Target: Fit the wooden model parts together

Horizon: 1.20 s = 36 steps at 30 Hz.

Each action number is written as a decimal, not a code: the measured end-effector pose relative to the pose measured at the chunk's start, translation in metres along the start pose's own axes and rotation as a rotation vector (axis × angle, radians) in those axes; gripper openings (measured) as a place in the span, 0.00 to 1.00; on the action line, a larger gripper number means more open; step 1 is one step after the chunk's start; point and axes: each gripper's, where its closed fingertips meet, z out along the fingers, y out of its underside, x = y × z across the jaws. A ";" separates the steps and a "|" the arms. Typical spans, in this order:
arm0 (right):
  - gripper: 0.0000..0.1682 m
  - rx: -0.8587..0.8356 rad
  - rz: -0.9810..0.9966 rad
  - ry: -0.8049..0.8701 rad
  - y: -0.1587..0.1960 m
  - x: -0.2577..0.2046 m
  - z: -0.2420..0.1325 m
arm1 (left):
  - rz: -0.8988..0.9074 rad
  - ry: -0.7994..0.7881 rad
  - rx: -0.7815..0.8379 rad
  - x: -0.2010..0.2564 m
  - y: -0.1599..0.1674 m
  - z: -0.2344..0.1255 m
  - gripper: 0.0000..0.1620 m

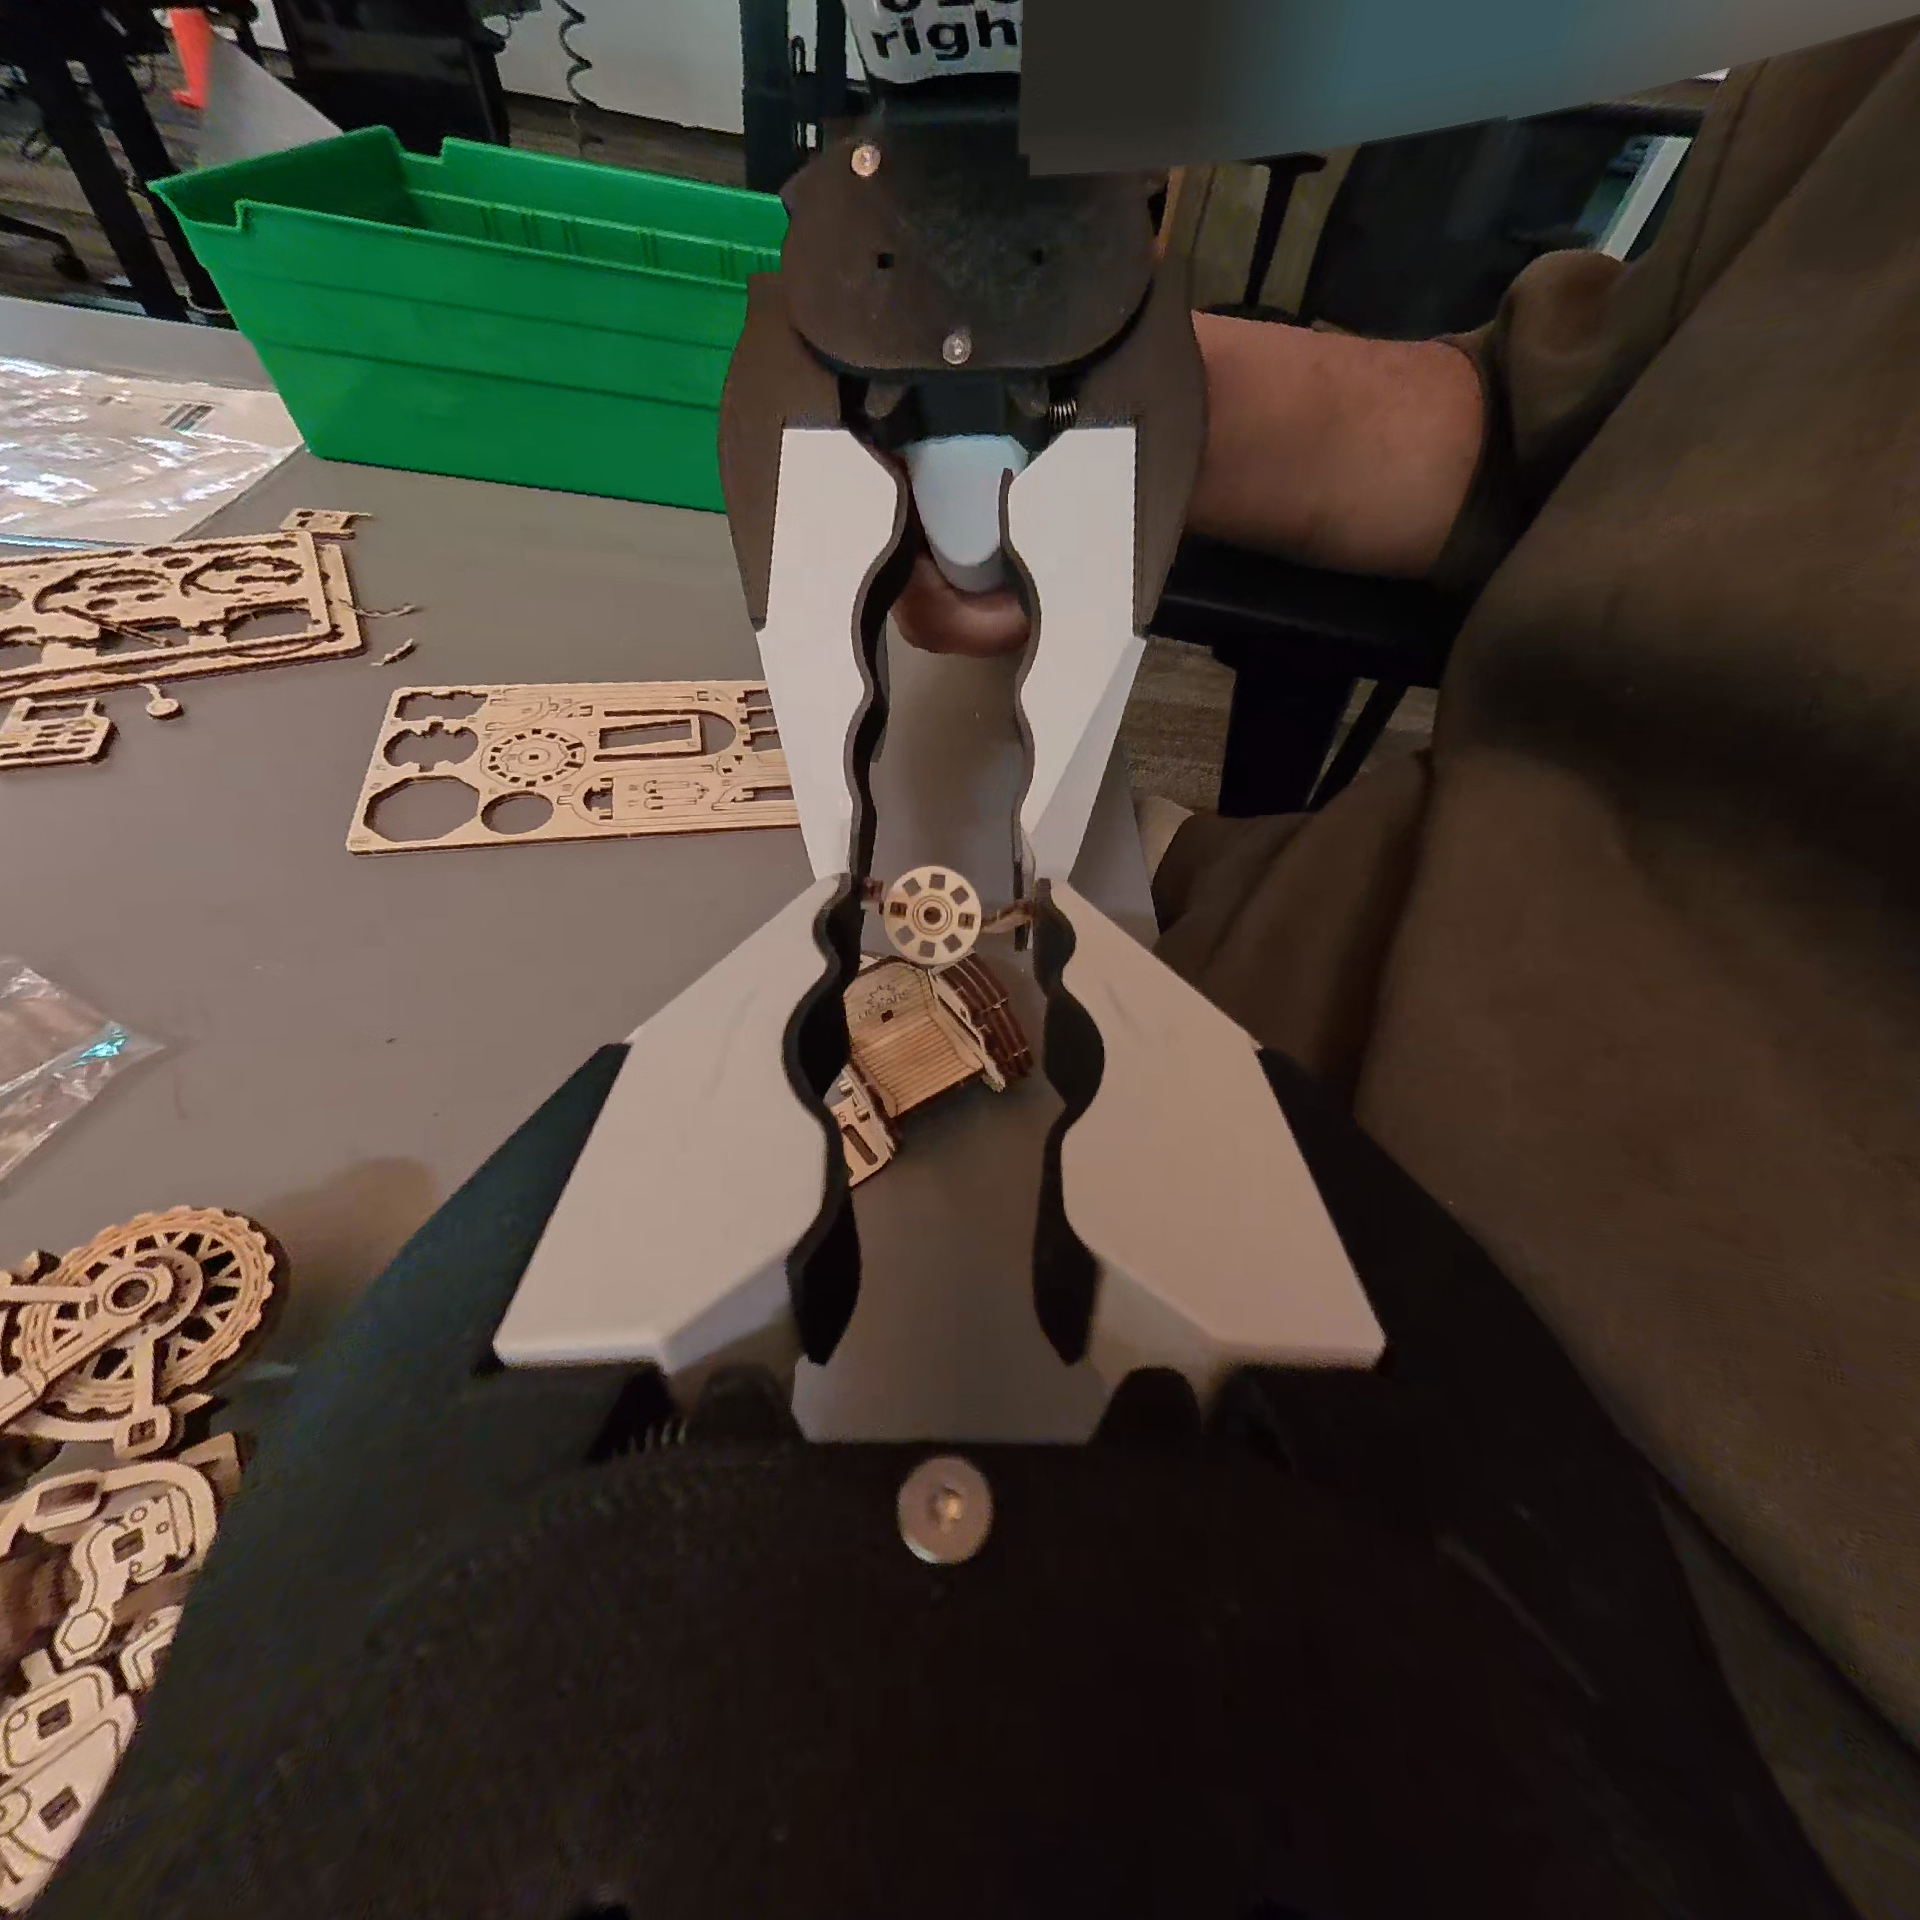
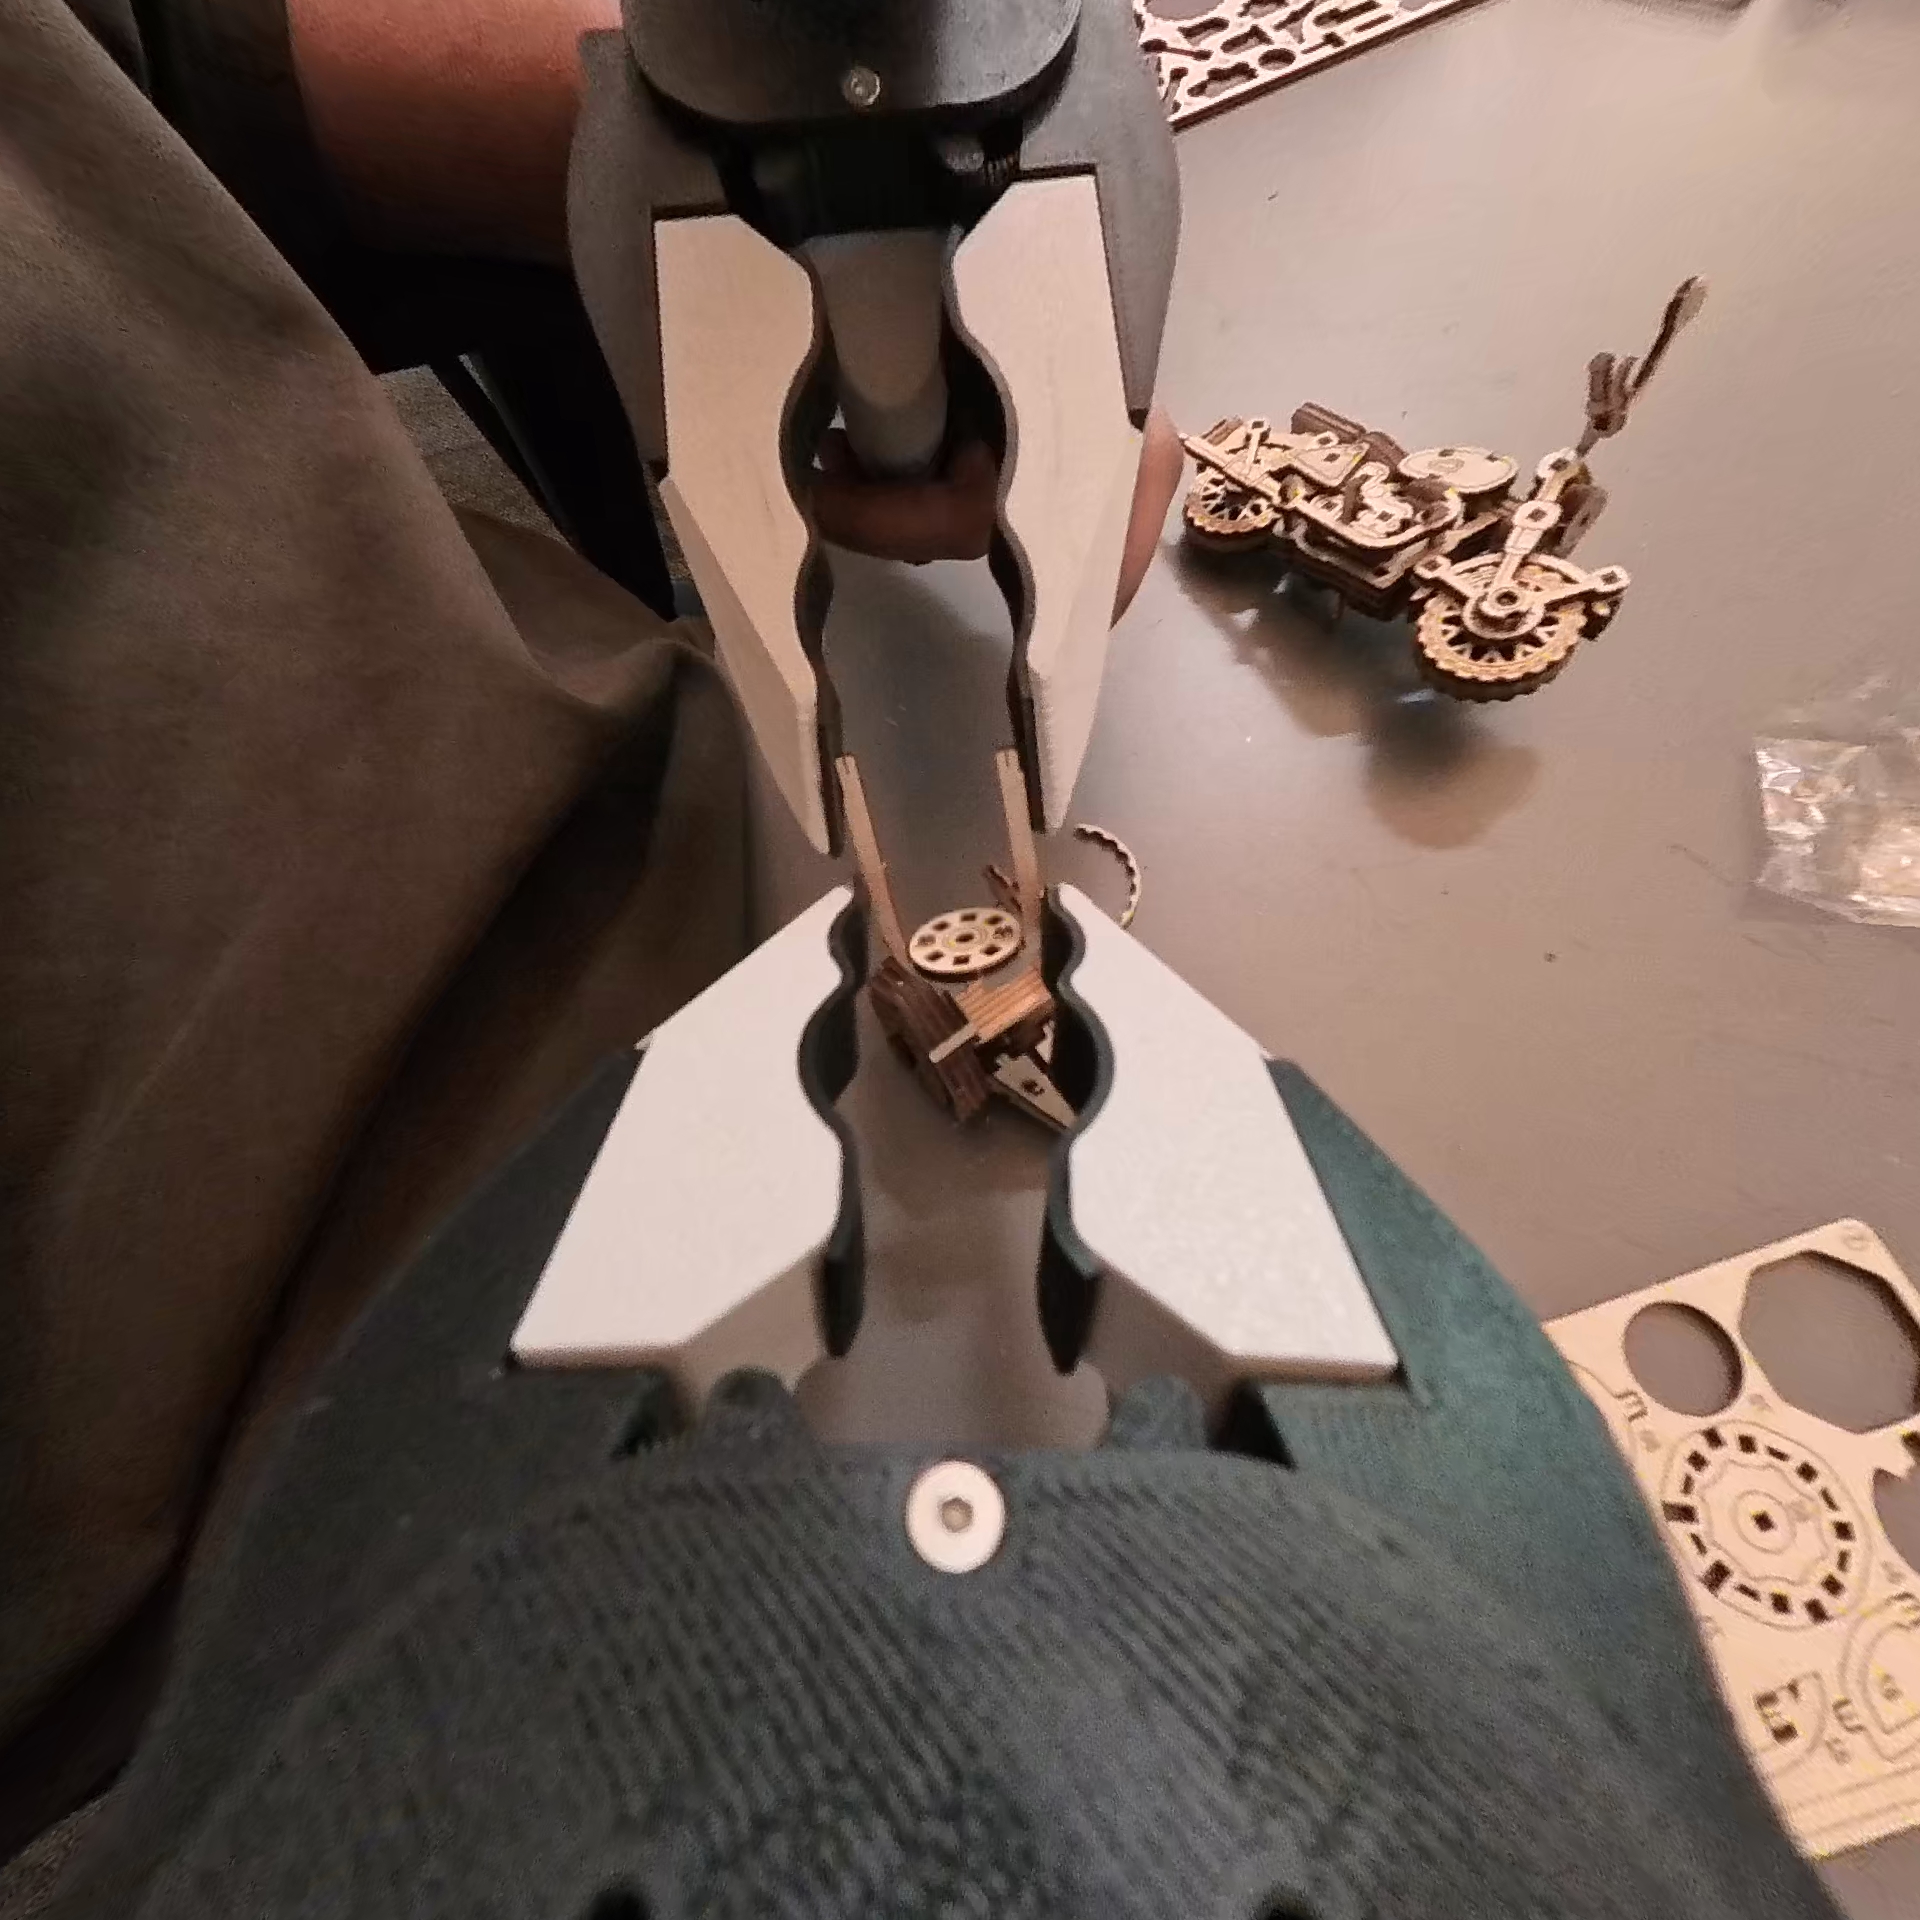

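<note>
A small wooden sub-assembly (image 1: 925,1039) hangs where the two grippers meet tip to tip above the grey table. It is a slatted barrel-like body with a round spoked disc (image 1: 932,914) on top and two thin fork arms (image 2: 860,821). My left gripper (image 1: 940,914) is narrowed on it. In the right wrist view the left gripper (image 2: 940,826) has the fork arms pressed against the inside of its fingers. My right gripper (image 2: 954,920) faces it, narrowed around the disc (image 2: 966,940) and body (image 2: 966,1039). The right gripper also shows in the left wrist view (image 1: 935,868).
A finished wooden motorcycle model (image 2: 1413,540) stands on the table. Punched-out wooden sheets (image 1: 582,764) (image 2: 1766,1507), a loose gear ring (image 2: 1117,862) and plastic bags (image 2: 1839,831) lie around. A green bin (image 1: 468,301) stands at the back. The person's olive-clad body (image 1: 1662,935) is close. Only a small space, under 4 cm, lies between the two pairs of fingers.
</note>
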 end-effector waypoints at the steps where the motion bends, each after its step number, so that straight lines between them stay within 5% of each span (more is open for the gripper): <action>1: 0.19 0.003 0.000 0.003 0.000 0.000 0.000 | 0.002 -0.002 0.002 0.000 0.000 0.000 0.20; 13: 0.26 0.104 0.034 0.102 -0.009 0.023 -0.016 | -0.030 -0.079 0.109 -0.017 -0.019 -0.012 0.19; 25: 0.26 0.234 0.053 0.074 -0.023 0.022 -0.012 | -0.078 -0.080 0.211 -0.021 -0.035 -0.021 0.19; 31: 0.16 0.307 0.026 0.087 -0.033 0.022 -0.018 | -0.091 -0.075 0.210 -0.020 -0.035 -0.020 0.19; 36: 0.21 0.289 0.044 0.099 -0.028 0.027 -0.017 | -0.091 -0.080 0.212 -0.022 -0.035 -0.020 0.19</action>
